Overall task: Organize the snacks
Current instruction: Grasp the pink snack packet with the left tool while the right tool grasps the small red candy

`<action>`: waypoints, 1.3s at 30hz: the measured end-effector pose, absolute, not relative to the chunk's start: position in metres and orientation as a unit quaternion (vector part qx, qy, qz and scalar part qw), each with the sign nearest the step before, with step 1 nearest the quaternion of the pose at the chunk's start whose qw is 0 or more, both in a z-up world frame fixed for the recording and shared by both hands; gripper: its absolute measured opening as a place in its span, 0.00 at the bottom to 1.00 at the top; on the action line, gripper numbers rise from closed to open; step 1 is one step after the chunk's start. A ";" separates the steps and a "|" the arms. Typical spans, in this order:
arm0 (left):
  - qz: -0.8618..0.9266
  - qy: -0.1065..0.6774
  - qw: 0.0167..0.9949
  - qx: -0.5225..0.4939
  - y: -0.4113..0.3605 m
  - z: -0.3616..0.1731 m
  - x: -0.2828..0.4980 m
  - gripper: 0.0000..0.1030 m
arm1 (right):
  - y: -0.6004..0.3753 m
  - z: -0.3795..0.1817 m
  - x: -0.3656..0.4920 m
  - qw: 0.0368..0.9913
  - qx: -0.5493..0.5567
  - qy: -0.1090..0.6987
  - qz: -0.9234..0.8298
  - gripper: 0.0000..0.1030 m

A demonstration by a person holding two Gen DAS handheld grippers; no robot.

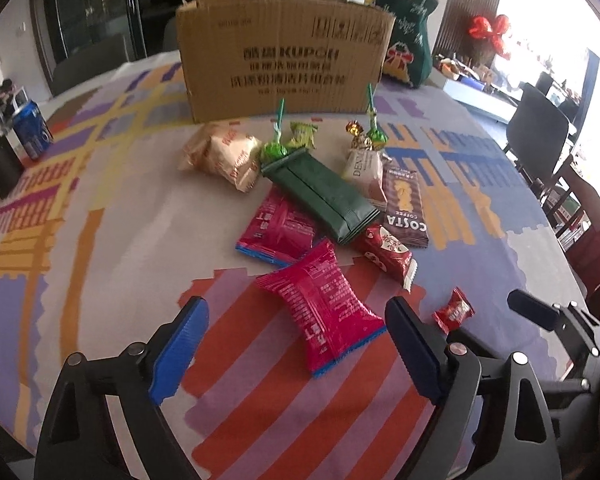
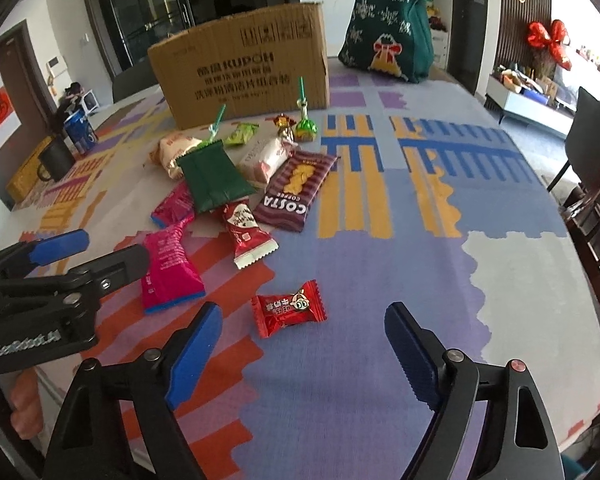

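Snacks lie scattered on a patterned tablecloth before a cardboard box [image 1: 286,54]. My left gripper [image 1: 296,344] is open, its blue fingers on either side of a magenta packet [image 1: 324,308], just short of it. A second magenta packet [image 1: 278,232], a green pouch [image 1: 324,196], a Costa bar [image 1: 404,208] and a red-white candy pack [image 1: 388,254] lie beyond. My right gripper [image 2: 304,348] is open and empty, just short of a small red candy [image 2: 290,308]. The left gripper also shows in the right wrist view [image 2: 96,254].
A blue can [image 1: 32,130] and a black mug [image 1: 0,174] stand at the far left. A green gift bag [image 2: 388,24] stands behind the box on the right. Dark chairs [image 1: 540,132] line the table's right edge.
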State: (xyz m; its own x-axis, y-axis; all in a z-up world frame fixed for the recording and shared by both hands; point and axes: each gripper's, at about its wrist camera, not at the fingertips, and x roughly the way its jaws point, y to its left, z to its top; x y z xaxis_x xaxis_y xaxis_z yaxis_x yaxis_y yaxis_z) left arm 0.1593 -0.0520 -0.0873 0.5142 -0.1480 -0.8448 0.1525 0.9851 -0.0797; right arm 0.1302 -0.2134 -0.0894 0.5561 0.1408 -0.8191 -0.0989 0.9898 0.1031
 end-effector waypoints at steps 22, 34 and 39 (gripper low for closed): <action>-0.098 0.542 0.834 -0.020 -0.060 -0.117 0.182 0.45 | -0.211 -0.108 0.147 0.862 0.020 0.501 0.078 0.55; -0.109 0.538 0.836 -0.024 -0.057 -0.112 0.174 0.35 | -0.205 -0.100 0.146 0.867 0.012 0.489 0.092 0.31; -0.109 0.518 0.848 -0.015 -0.056 -0.096 0.171 0.35 | -0.203 -0.088 0.146 0.875 0.015 0.474 0.101 0.31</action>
State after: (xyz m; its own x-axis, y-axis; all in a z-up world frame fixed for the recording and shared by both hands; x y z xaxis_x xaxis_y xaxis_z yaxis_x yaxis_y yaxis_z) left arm 0.1707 -0.0559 -0.0962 0.4398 -0.2006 -0.8754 0.1699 0.9757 -0.1382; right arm 0.1460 -0.2034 -0.0876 0.5302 0.1911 -0.8261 -0.1631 0.9791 0.1217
